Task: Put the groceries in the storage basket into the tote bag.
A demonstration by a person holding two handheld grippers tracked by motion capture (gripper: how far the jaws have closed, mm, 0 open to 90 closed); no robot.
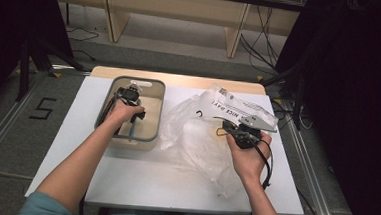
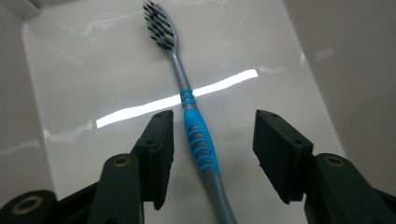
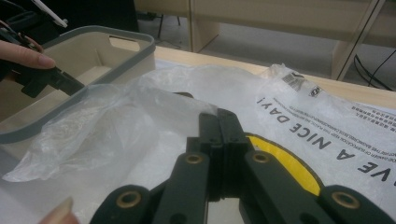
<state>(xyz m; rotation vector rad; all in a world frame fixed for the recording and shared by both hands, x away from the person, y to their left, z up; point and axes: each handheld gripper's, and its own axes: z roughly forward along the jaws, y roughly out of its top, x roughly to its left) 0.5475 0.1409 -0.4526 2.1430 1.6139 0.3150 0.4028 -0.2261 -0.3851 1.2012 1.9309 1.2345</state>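
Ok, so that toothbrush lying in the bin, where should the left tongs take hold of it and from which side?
Grip the toothbrush on its blue ribbed handle section, coming straight down from above. It lies flat on the bin floor, so only its two long sides are free. The left tongs already straddle that thicker section, pads not yet touching; the ribs should hold better than the thin grey neck.

Left claw [image 1: 131,100] is down inside the grey-rimmed bin [image 1: 154,116] at the desk's [image 1: 139,179] 10 o'clock, hand on top of it; a blue-handled item [image 1: 133,129] lies in the bin just at its 6 o'clock. Right claw [image 1: 237,130] rests on the crumpled clear plastic bag [image 1: 196,138] at the desk's 3 o'clock, printed end of the bag at 1 o'clock. Claws well apart.
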